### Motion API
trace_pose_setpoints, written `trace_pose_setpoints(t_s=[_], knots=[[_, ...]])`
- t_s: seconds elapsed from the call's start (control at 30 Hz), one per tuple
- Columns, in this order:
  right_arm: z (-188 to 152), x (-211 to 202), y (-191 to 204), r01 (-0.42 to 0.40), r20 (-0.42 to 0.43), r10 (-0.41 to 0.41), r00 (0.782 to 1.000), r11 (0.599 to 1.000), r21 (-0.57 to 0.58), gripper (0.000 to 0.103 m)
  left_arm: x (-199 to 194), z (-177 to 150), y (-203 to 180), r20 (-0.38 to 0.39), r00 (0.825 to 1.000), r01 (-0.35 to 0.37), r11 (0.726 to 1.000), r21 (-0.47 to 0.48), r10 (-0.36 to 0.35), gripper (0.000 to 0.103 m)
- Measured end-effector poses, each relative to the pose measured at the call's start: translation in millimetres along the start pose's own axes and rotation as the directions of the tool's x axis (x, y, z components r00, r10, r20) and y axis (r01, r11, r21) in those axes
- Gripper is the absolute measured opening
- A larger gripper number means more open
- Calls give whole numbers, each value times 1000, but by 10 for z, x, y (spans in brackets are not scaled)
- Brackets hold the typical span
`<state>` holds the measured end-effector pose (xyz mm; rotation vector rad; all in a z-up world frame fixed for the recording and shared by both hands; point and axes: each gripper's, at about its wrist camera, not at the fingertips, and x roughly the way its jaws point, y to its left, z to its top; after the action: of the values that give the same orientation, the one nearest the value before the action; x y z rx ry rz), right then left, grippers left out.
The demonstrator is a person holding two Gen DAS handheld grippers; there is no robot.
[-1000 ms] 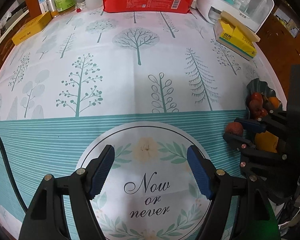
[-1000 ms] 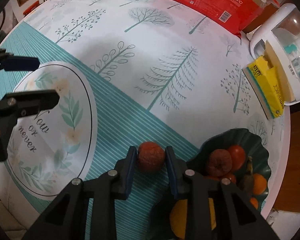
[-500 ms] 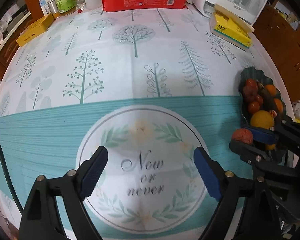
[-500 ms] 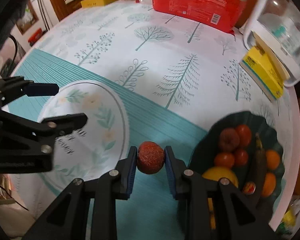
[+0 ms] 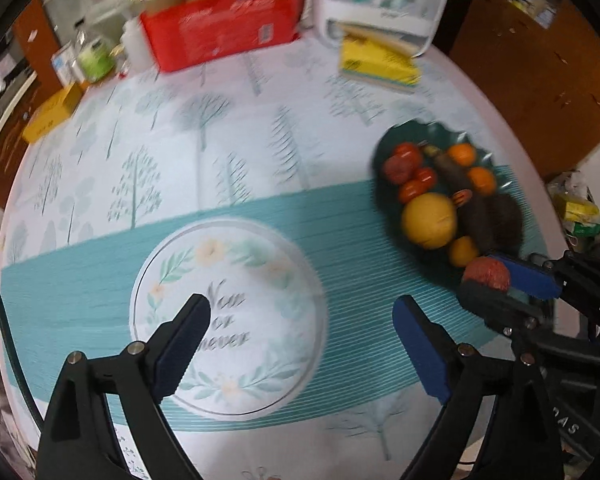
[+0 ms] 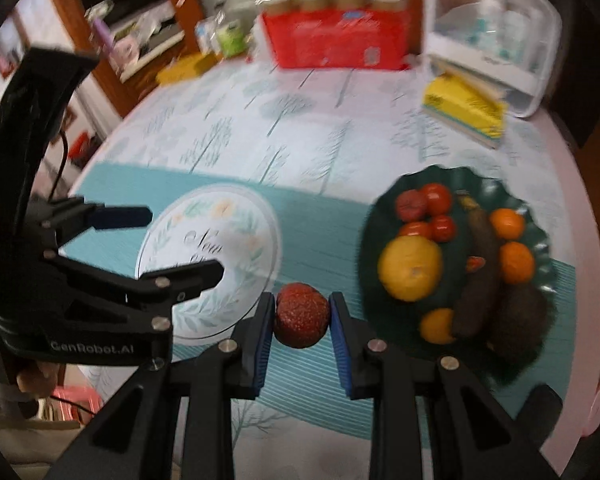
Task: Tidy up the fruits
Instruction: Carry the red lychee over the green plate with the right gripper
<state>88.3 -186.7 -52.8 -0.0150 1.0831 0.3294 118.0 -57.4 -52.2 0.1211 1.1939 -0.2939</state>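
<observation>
Two tools show here. The right tool (image 6: 302,316) is clenched on a speckled red fruit (image 6: 301,315), its blue pads (image 6: 263,344) pressing the fruit from both sides and holding it above the worktop (image 6: 300,128). From the left wrist camera the same red fruit (image 5: 486,274) sits in the right tool (image 5: 500,284) just beside the near rim of the dark green plate (image 5: 388,148).

The left tool (image 5: 300,344) is released, its jaws spread wide with nothing between them, over the round "Now or never" print (image 5: 228,320) on the cloth. In the right wrist view the left tool (image 6: 172,240) sits to the left of the held fruit.

To the right of the right tool and a little ahead lies the dark green plate (image 6: 540,216), carrying a large yellow citrus (image 6: 411,267), small red tomatoes (image 6: 436,196), orange mandarins (image 6: 516,262) and a dark banana (image 6: 480,280).

Farther ahead, at the far edge of the worktop, stand a red package (image 6: 332,40), a yellow box (image 6: 464,108) and a white container (image 6: 496,36); motion blur softens all of them.
</observation>
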Motion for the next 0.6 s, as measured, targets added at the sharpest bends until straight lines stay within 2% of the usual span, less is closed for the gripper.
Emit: trace_pose_setpoints(t_s=[0.2, 0.37, 0.6], knots=[[63, -530, -394, 68, 115, -77, 990, 994, 82, 28, -262, 388, -484, 61, 997, 34, 996, 87, -39, 98], [200, -922, -735, 136, 199, -161, 967, 981, 138, 28, -494, 774, -784, 114, 991, 62, 991, 123, -76, 98], [426, -1220, -1046, 199, 263, -243, 934, 963, 183, 28, -726, 1264, -1040, 192, 980, 22, 989, 145, -50, 100]])
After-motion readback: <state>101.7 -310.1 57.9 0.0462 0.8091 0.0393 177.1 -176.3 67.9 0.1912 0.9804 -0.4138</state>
